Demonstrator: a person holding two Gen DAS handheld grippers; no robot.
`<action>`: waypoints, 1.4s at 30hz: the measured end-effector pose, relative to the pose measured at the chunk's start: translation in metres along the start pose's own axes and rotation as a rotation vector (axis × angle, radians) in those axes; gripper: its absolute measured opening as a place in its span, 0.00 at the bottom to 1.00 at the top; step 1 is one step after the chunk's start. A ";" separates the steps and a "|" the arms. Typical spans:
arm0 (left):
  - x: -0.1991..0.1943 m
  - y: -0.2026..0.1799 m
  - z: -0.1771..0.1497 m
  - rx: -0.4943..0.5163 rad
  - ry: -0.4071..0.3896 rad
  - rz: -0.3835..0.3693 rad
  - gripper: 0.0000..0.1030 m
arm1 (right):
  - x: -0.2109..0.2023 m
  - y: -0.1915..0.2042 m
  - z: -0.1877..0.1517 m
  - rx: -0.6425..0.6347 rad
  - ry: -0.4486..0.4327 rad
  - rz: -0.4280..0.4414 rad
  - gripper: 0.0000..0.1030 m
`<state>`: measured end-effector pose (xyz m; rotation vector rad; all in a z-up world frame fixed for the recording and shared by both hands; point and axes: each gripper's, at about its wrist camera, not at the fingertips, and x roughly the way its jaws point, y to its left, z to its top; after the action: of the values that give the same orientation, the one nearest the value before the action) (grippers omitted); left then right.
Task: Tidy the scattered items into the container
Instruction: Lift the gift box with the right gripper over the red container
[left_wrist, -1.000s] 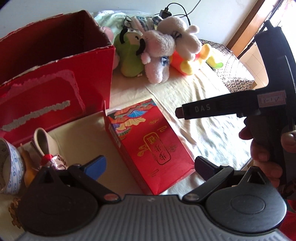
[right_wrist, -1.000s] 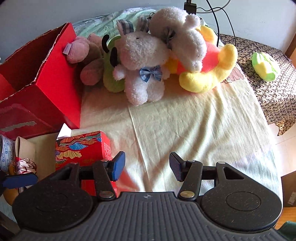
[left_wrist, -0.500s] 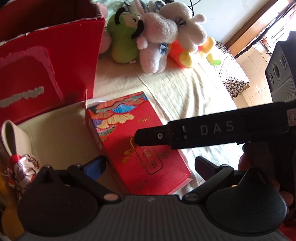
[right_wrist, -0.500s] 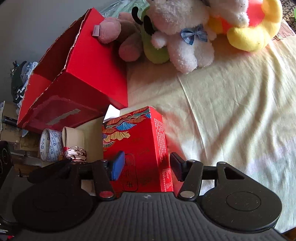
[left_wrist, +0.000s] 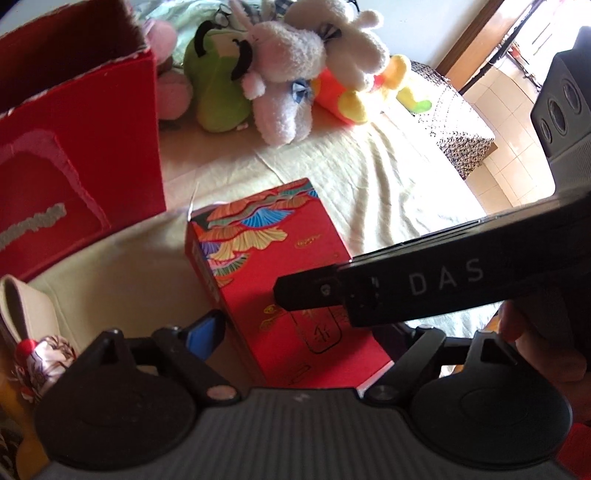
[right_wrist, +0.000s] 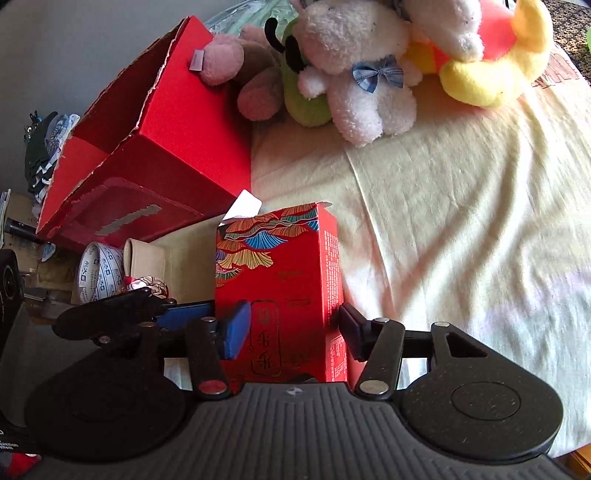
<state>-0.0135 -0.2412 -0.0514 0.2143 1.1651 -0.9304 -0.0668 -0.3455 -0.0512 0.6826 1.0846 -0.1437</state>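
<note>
A red box with a fan pattern (left_wrist: 273, 266) lies flat on the cream sheet. My left gripper (left_wrist: 303, 334) straddles its near end and its jaws are closing. The blue left pad (left_wrist: 205, 334) stands right beside the box's side, and the other pad is hidden. My right gripper (right_wrist: 292, 326) points down at the same box (right_wrist: 280, 280), its jaws closing too. Its left pad (right_wrist: 236, 328) lies over the box's top face and its right pad (right_wrist: 349, 325) sits at the side edge. One of its fingers (left_wrist: 406, 291) crosses above the box. The red open-top container (left_wrist: 74, 147) stands behind to the left.
A heap of plush toys (right_wrist: 362, 74) lies behind the box, against the container's (right_wrist: 166, 129) right wall. A tape roll (right_wrist: 99, 273), a cream cup (left_wrist: 26, 314) and a small patterned bundle (left_wrist: 44, 354) lie to the left. A black speaker (left_wrist: 565, 110) stands right. A hand (left_wrist: 546, 354) holds the right gripper.
The right gripper tipped down from the plush toys and came over the red box. The left gripper moved closer to the box and its jaws narrowed around it.
</note>
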 end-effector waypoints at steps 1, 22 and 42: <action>-0.001 -0.005 0.003 0.018 -0.003 0.006 0.81 | -0.004 0.000 0.000 -0.002 -0.011 -0.007 0.54; -0.146 -0.025 0.129 0.293 -0.445 0.232 0.81 | -0.097 0.094 0.112 -0.125 -0.354 0.143 0.54; -0.117 0.160 0.112 0.096 -0.206 0.287 0.81 | 0.070 0.195 0.153 -0.252 0.089 0.035 0.53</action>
<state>0.1688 -0.1468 0.0469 0.3457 0.8738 -0.7354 0.1679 -0.2646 0.0190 0.4846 1.1523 0.0540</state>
